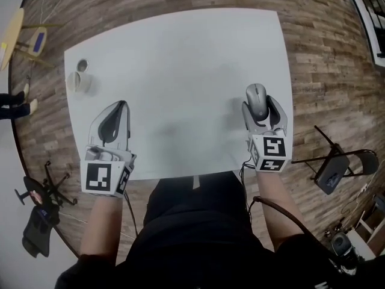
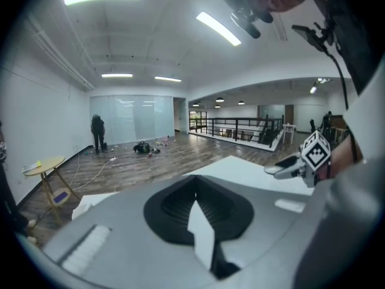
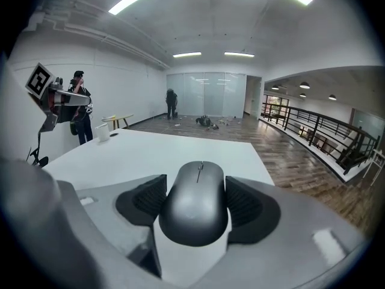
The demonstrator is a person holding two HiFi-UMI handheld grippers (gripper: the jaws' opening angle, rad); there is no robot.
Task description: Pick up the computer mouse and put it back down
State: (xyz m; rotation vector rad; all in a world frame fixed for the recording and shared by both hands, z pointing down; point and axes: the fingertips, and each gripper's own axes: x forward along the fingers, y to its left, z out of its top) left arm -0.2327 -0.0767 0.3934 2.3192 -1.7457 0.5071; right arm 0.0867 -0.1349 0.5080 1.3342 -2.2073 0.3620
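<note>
Two claws: right claw (image 3: 197,201) clamps grey oval computer mouse (image 1: 256,97), seemingly off white desk (image 1: 180,71); left claw (image 1: 123,106) closed, empty. Lower level, release gently.

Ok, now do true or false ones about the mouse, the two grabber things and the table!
1. The right gripper holds the mouse between its jaws. True.
2. The left gripper holds a cup. False: its jaws are shut on nothing, and the white cup stands at the far left corner of the table.
3. The mouse is red. False: it is dark grey.
4. The table is white. True.
</note>
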